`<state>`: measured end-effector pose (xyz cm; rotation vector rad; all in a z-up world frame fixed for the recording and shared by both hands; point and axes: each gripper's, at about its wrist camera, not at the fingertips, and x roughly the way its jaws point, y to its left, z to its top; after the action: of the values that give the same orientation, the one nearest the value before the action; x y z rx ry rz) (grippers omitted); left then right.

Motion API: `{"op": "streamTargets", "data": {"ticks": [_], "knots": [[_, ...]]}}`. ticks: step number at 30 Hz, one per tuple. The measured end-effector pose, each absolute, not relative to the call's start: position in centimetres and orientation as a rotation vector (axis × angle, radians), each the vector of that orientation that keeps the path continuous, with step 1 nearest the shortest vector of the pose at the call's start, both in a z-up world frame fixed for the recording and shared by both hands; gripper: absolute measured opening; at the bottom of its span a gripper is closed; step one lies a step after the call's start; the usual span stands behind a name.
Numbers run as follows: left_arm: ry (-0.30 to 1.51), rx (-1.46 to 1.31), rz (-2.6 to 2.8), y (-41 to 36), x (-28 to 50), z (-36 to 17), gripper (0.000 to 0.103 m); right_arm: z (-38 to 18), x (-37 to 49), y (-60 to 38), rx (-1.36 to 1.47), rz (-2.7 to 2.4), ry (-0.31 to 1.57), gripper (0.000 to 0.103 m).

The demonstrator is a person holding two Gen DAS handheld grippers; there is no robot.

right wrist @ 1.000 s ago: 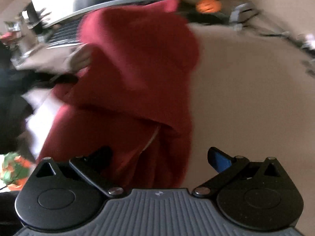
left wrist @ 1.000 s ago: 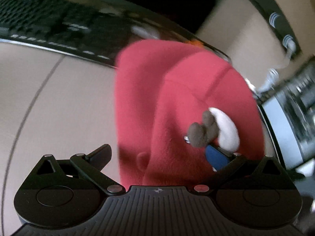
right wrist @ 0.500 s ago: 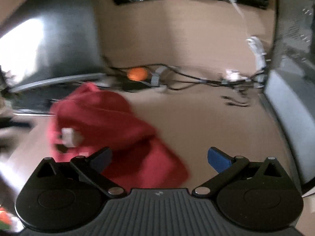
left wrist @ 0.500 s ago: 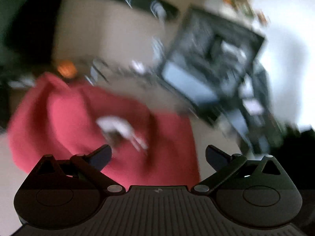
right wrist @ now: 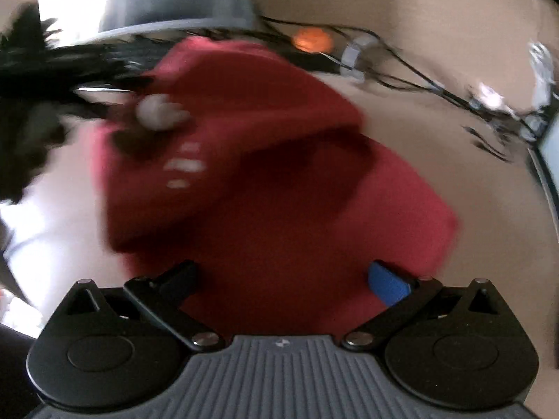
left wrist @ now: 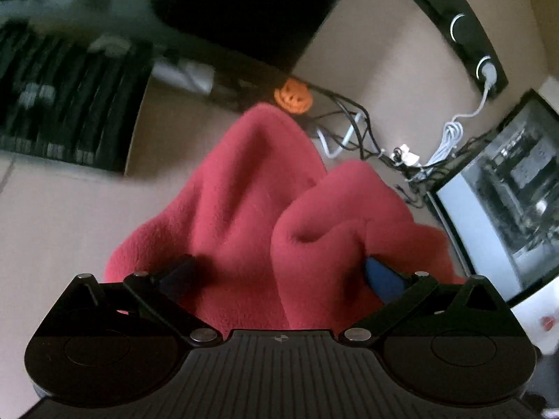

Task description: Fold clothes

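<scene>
A: Left side first. Your left gripper (left wrist: 279, 272) has its jaws spread wide, right over the fleece (left wrist: 251, 209). Holding anything?

B: No. The red cloth bulges up between the fingers, but nothing is pinched. You look set to bite the near hump, likely so you can lift an edge for a fold.

A: Where's the fleece lying?

B: Mid-desk (left wrist: 63, 216), bunched in two humps, not flat yet. Keyboard (left wrist: 63, 111) far left, pumpkin (left wrist: 292, 95) and cables (left wrist: 353, 129) just beyond its far tip, monitor (left wrist: 503, 188) on the right.

A: Right gripper (right wrist: 283, 276)?

B: Jaws spread too, empty. The fleece (right wrist: 265, 174) sits between and beyond the fingers; this view is blurred. A pale patch with brown (right wrist: 157, 115) shows on its far left part; I can't tell what it is.

A: Why both over it?

B: My guess: you want a corner each, to spread it flat before folding. Mind the cables at the far edge.
</scene>
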<state>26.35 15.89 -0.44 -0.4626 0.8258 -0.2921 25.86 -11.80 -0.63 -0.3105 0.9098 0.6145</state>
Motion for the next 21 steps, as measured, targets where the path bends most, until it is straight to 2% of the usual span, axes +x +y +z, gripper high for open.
{"op": "streamTargets", "data": {"ticks": [5,11,13,18,21], "knots": [[0.866,-0.467,-0.369,13.5,22.8,-0.6,0.103,-1.3,27.1,-13.1,-0.34,0.62,0.938,0.103],[0.878,-0.227,-0.425,10.6,19.3,-0.3,0.103,-2.6,26.3,-13.3,-0.323,0.622,0.905,0.103],[0.884,-0.217,-0.439,10.9,19.3,0.9,0.103,-2.7,26.0,-13.3,-0.301,0.614,0.904,0.103],[0.772,-0.281,-0.36,14.9,21.2,4.4,0.103,-2.8,25.7,-13.2,-0.253,0.594,0.918,0.103],[0.846,-0.263,-0.277,17.1,23.8,3.3,0.103,-2.8,25.6,-13.2,-0.238,0.588,0.926,0.103]]}}
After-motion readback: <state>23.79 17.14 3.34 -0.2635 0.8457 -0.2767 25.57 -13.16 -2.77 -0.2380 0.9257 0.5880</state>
